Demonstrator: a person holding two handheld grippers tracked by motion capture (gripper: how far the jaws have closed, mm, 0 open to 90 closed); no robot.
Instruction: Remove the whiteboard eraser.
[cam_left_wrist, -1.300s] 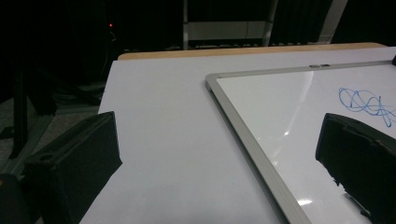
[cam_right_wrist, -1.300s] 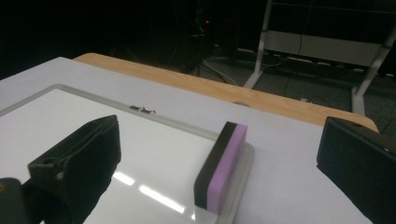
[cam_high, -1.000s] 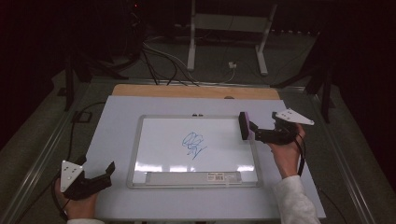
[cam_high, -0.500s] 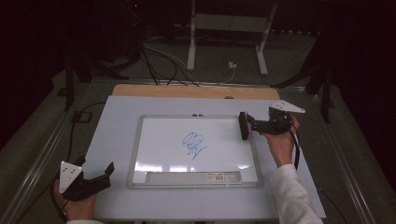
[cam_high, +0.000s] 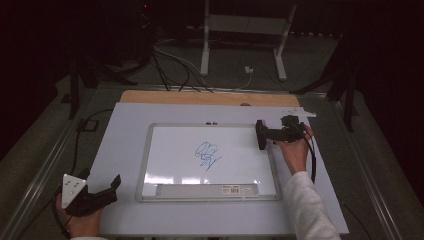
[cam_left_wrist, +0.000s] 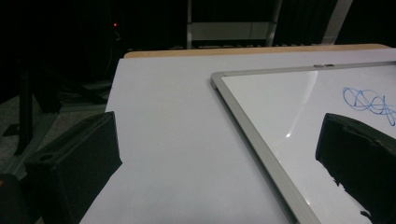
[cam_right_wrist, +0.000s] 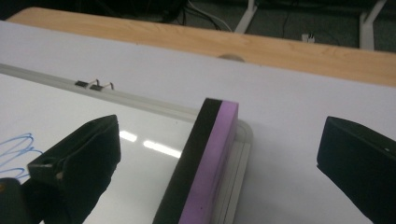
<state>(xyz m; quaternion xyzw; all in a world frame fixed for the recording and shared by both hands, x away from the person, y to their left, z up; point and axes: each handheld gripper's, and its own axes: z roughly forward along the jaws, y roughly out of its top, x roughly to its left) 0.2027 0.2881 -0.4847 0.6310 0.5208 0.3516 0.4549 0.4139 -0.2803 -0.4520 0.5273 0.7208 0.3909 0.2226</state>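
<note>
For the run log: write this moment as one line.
right gripper: open, jaws astride eraser at whiteboard right edge | left gripper: open, off board | blue scribble: unwiped

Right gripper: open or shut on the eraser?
Open. In the right gripper view the right gripper has its jaws wide apart, with the eraser standing on edge between them, clear gaps both sides, at the whiteboard corner.

a whiteboard (cam_high: 170, 150) lies flat on the white table (cam_high: 120, 145).
</note>
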